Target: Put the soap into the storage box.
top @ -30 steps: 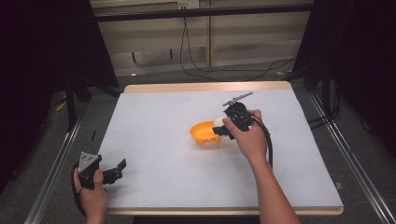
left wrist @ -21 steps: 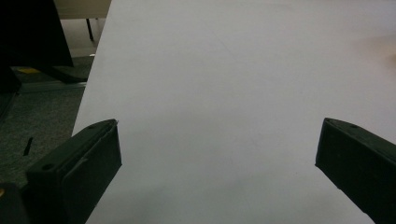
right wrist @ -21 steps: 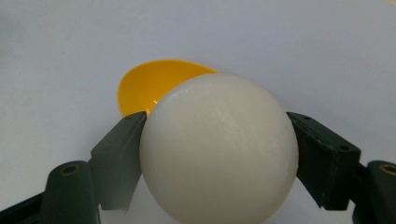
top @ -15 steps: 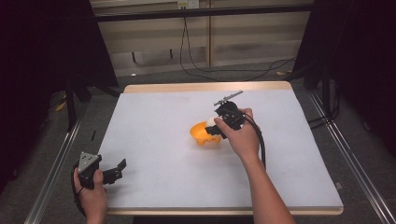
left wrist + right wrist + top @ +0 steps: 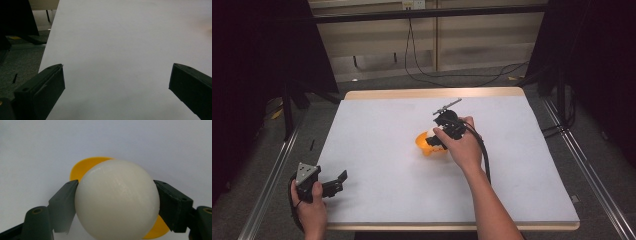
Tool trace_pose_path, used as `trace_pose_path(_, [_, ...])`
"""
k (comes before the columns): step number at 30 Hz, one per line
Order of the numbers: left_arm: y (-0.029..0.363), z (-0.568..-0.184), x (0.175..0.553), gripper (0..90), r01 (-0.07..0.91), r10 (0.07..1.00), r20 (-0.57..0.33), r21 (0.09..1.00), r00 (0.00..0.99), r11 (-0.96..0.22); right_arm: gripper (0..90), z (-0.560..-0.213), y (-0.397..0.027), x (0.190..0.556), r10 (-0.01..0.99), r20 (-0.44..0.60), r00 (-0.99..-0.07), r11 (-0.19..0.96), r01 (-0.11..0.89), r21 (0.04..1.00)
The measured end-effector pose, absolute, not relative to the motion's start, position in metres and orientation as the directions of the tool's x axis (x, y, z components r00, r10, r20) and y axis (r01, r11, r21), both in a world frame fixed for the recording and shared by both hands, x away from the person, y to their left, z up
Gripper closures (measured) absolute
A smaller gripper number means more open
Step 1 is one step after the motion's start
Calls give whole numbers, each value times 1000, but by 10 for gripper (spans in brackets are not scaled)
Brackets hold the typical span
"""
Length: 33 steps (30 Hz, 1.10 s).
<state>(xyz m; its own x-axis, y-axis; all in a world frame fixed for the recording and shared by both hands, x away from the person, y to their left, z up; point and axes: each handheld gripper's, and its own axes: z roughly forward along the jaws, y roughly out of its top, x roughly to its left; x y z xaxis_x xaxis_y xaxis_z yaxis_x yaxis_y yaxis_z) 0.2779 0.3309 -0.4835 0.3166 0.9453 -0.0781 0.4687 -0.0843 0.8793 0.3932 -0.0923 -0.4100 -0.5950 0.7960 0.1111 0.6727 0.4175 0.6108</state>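
Right gripper (image 5: 117,206) is clamped on a white ball (image 5: 117,202), jaws pressing on its two sides at about its widest part. Ball sits just above an orange bowl (image 5: 86,167) that shows behind and under it; can't tell whether it touches the bowl. In the high view the right gripper (image 5: 438,141) hangs over the bowl (image 5: 426,143) near the middle of the worktop (image 5: 377,130), right hand (image 5: 464,145) wrapped round the gripper body. Left gripper (image 5: 117,82) has jaws spread wide with nothing between them, just bare worktop; in the high view it rests at the near left corner (image 5: 334,184), well apart from the bowl. My read: the step is placing the ball in the bowl. To do it well: centre the ball over the bowl, not over the rim, since a round thing landing on the rim will roll off across the worktop. Go down until the ball is in the hollow before letting go; dropping it from above may bounce it out or tip a light bowl. Open the jaws slowly and evenly so neither pad flicks it sideways, then lift straight up clear of the rim. Left gripper could steady the bowl if it slides.
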Motion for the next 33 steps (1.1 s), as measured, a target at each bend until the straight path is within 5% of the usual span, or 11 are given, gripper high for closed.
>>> trace_pose_path(24, [331,-483,278,0,468,945,-79,880,318,-84,239,-428,-81,402,836,85,-543,406,714,570])
trace_pose_path(33, [331,-484,278,0,467,945,-79,880,319,-84,87,-419,-88,395,842,84,-533,375,690,619])
